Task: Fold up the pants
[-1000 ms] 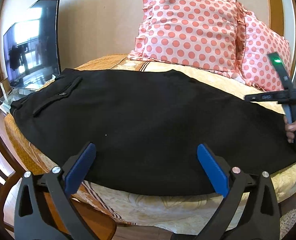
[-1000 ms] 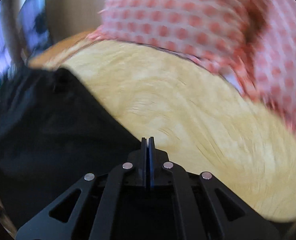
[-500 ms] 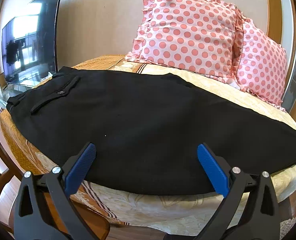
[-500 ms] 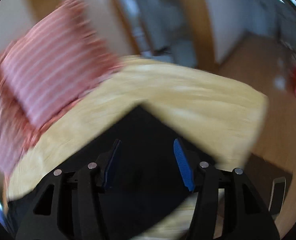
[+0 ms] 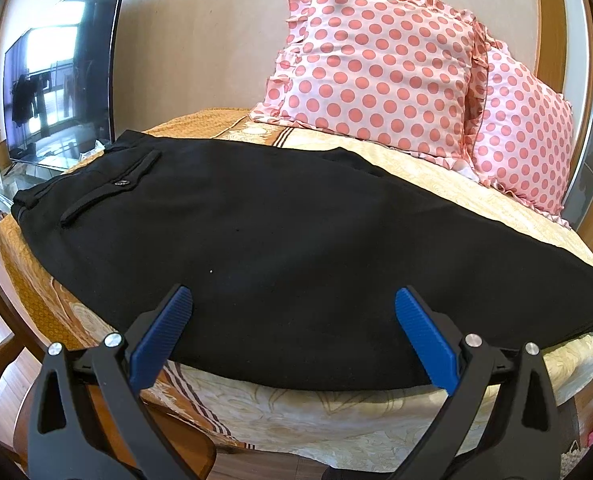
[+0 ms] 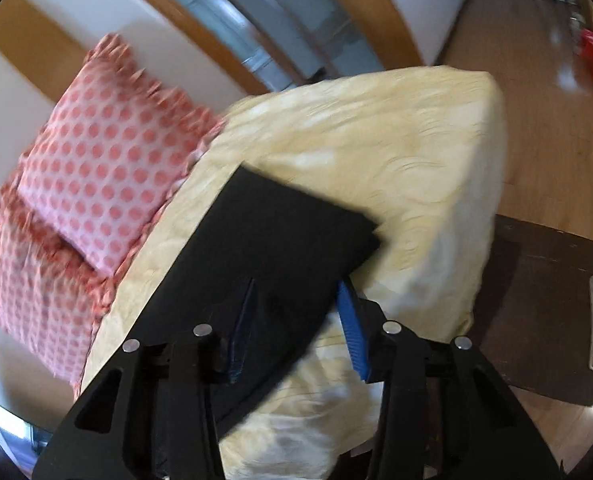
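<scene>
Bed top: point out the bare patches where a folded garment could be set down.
Free: the yellow bedspread strip between the black pants and the polka-dot pillows; also the bed corner beyond the pants' leg end. Crowded: the middle, covered by pants, and the pillow side.

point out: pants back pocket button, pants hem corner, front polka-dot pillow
pants back pocket button (image 5: 117, 183), left wrist view, on the button itself.
pants hem corner (image 6: 370, 236), right wrist view, cuff's far corner.
front polka-dot pillow (image 5: 376, 64), left wrist view, face centre.
</scene>
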A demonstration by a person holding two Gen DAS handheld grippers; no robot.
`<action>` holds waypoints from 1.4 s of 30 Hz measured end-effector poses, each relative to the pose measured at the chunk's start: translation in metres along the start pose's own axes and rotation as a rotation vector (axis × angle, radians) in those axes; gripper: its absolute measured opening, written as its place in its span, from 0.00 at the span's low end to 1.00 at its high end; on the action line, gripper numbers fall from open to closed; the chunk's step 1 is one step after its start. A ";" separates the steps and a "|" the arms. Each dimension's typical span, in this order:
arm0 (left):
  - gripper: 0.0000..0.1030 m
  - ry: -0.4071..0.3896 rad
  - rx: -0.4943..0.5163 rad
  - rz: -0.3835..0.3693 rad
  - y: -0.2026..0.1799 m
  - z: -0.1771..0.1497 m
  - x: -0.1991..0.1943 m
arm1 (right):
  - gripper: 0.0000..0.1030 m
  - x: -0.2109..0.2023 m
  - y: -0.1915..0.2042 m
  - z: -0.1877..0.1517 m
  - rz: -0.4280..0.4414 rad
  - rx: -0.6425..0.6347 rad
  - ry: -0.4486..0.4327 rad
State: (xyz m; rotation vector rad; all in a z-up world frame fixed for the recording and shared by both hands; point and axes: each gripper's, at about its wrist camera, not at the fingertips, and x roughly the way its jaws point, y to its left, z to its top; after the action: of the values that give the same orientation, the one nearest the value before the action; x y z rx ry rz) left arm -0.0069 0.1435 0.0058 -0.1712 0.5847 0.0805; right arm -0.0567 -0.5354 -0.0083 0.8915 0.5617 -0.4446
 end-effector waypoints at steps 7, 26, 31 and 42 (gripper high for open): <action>0.98 0.002 -0.036 -0.046 0.008 0.003 -0.002 | 0.07 0.002 0.053 -0.004 0.120 -0.141 -0.091; 0.98 -0.029 -0.310 -0.013 0.078 0.012 -0.053 | 0.07 0.042 0.354 -0.308 0.730 -0.903 0.509; 0.97 -0.016 -0.439 -0.020 0.112 0.009 -0.055 | 0.07 0.021 0.364 -0.321 0.785 -0.997 0.455; 0.97 0.056 -0.552 -0.108 0.125 0.012 -0.033 | 0.55 0.024 0.347 -0.361 0.823 -1.148 0.540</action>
State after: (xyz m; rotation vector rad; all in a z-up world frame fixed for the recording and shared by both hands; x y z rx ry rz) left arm -0.0436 0.2674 0.0166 -0.7420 0.5973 0.1317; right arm 0.0648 -0.0497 0.0029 0.0411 0.7415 0.8502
